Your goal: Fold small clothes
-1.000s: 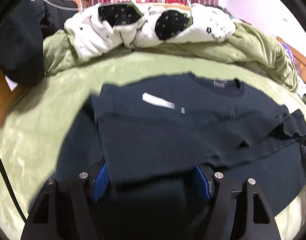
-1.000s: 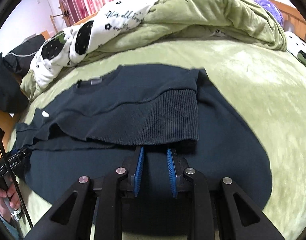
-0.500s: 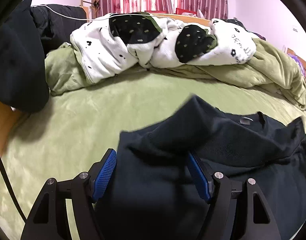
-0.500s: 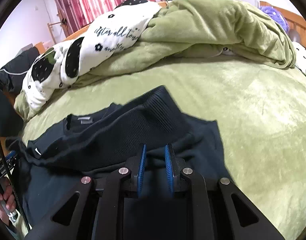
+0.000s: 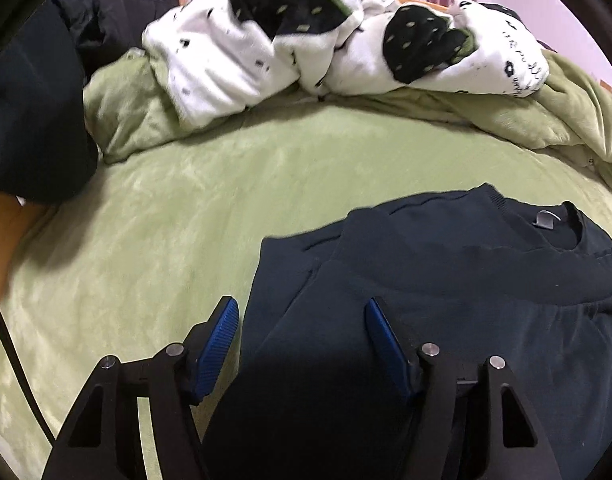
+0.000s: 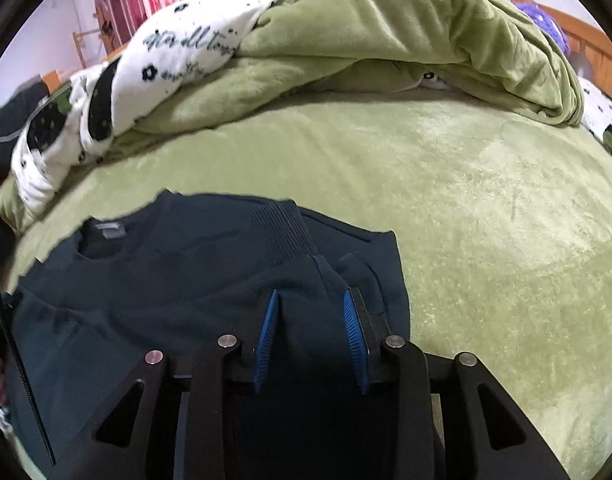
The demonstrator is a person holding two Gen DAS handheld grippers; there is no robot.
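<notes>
1. Lying folded on the green bed cover (image 5: 186,216), the dark navy sweater (image 5: 465,280) sits near the front edge of the bed, its round collar and grey neck label (image 5: 545,220) facing up
2. In the right wrist view the sweater (image 6: 178,280) shows a ribbed cuff (image 6: 284,236) turned up on top of the body, just ahead of the blue pads
3. The left hand-held gripper (image 5: 302,312) stands fairly wide; its jaws have just been closing a little, its left pad (image 5: 218,336) over bare bed cover and clear of the cloth, the sweater's left edge lying between the two pads
4. The right hand-held gripper (image 6: 310,300) has just been opening from a narrow hold; a ridge of sweater fabric still lies between its pads (image 6: 268,332), which now stand apart and no longer pinch it
5. A white and black patterned blanket (image 5: 258,52) and a bunched green quilt (image 6: 405,28) lie heaped at the far side of the bed, well apart from the sweater
</notes>
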